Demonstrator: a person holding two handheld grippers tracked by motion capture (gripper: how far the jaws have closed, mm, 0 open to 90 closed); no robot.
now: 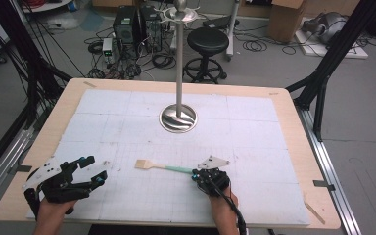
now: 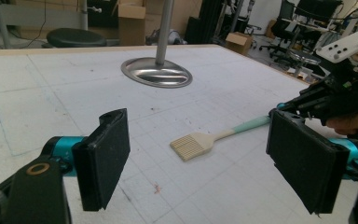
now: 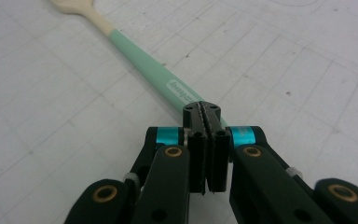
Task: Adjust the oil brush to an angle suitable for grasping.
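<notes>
The right gripper (image 1: 194,175) pinches the mint-green handle end of the cream slotted spatula (image 1: 162,167), which lies flat near the tabletop's front edge, while the left gripper (image 1: 91,171), jaws spread, waits empty by the front-left corner; lifting it looks undone.

One spatula (image 1: 162,167), one stand (image 1: 178,117), two tools (image 1: 94,172).

Spatula (image 1: 161,167) lies btwn tools, stand (image 1: 178,117) behind it on table (image 1: 293,147).
</notes>
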